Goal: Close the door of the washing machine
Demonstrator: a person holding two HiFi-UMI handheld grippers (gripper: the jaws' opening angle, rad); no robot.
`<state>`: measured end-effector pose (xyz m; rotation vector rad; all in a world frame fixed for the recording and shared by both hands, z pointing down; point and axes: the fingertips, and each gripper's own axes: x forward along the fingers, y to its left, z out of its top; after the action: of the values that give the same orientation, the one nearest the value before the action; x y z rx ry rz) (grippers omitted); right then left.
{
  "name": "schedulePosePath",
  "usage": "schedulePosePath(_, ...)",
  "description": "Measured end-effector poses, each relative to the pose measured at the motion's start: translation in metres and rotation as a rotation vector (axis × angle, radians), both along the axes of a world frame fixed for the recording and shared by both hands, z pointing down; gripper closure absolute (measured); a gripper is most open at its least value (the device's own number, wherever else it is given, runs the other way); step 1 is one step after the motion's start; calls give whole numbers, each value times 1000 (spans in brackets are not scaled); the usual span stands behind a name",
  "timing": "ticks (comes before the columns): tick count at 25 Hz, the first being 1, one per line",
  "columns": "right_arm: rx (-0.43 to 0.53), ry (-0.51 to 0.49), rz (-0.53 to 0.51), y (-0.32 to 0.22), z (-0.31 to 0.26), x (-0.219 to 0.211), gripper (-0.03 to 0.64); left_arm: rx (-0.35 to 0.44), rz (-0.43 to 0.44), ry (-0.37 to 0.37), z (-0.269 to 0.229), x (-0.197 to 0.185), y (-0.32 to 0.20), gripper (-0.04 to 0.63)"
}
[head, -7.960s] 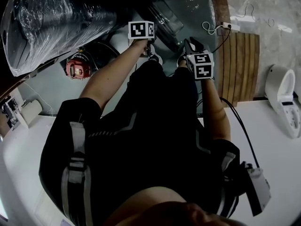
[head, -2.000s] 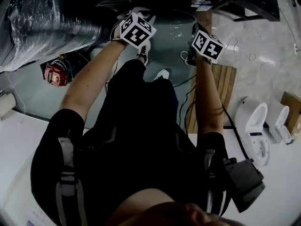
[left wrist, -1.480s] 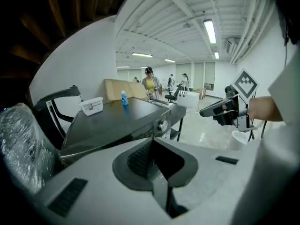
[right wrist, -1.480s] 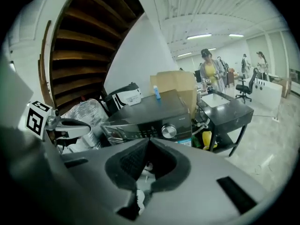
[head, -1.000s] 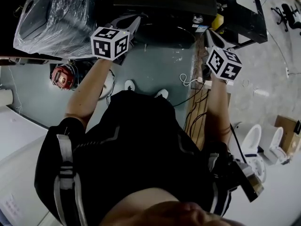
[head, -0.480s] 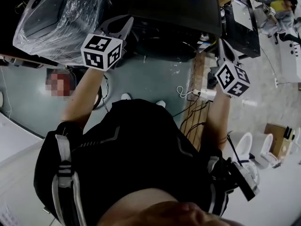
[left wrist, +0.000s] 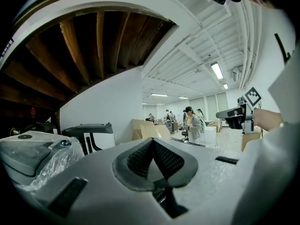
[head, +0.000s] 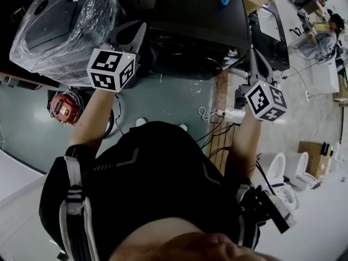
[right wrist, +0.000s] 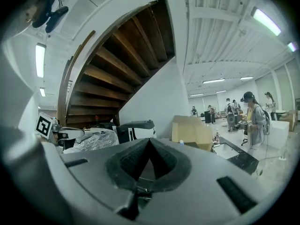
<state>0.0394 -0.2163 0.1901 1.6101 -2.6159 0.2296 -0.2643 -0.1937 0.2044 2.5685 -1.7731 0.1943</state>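
The washing machine (head: 198,23), as I take the dark boxy appliance to be, stands at the far edge of the greenish floor (head: 174,99), just beside a plastic-wrapped appliance (head: 60,29); its front is in shadow, so whether the door is latched cannot be told. The left gripper (head: 136,31) and right gripper (head: 254,64) hover in the air near it, touching nothing; both pairs of jaws are pressed together and hold nothing. If the door needs more, I judge the sound way is to lower one gripper, set the closed jaws flat on the door's free edge, away from the hinge, and push steadily until it seats; a glancing push could let it bounce back.

The head view alone shows the machine's top and the person's arms; the left gripper (left wrist: 152,146) and right gripper (right wrist: 149,146) views look level across the room instead, showing a wooden staircase (right wrist: 122,64), a cardboard box (right wrist: 192,128) and distant people (left wrist: 192,125).
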Motion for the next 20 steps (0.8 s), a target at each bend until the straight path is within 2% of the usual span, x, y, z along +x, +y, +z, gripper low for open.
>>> schedulePosePath(9, 34, 28, 18, 10, -6, -21, 612, 30, -31, 24, -9, -28, 8, 592)
schedulePosePath(20, 43, 42, 30, 8, -15, -18, 614, 40, -28, 16, -18, -22, 8, 592)
